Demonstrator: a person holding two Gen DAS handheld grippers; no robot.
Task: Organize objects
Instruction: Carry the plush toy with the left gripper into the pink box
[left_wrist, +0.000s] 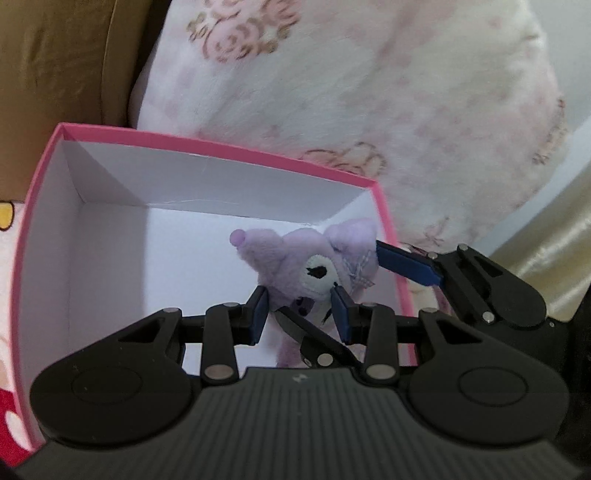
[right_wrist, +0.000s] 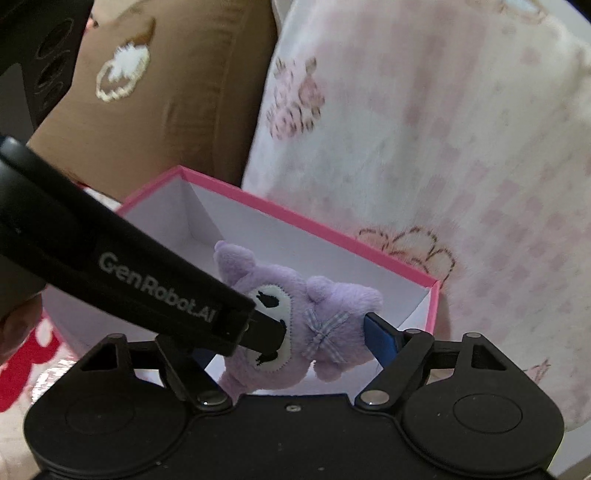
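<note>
Through the left wrist camera, the left gripper (left_wrist: 301, 306) angled down over the near edge of an open pink cardboard box with a white inside (left_wrist: 110, 258), its blue-padded fingers (left_wrist: 258, 314) pinched on the lower part of a small purple plush toy with a white face and a checked bow (left_wrist: 314, 266). The toy was held over the box's right near corner, above the white floor. A blue finger pad of the right gripper (left_wrist: 406, 266) reached in over the box's right rim and touched the toy's ear. Behind the far rim rose a fluffy white blanket with pink flower prints (left_wrist: 369, 92), and a brown cushion (left_wrist: 55, 74) stood beyond the far left corner. Through the right wrist camera, the black left gripper lettered "GenRobot.AI" (right_wrist: 273, 338) crossed from the left and covered part of the toy (right_wrist: 325, 314), also hiding the right gripper's (right_wrist: 284, 343) left finger. The right blue finger pad (right_wrist: 380, 339) lay against the toy's side by the bow; whether that claw truly clamped could not be told, though its jaws stood wide around the toy. The box (right_wrist: 332, 232) sat beyond, with the blanket (right_wrist: 443, 129) along its far right edge and the brown cushion (right_wrist: 166, 92) behind its far corner.
</note>
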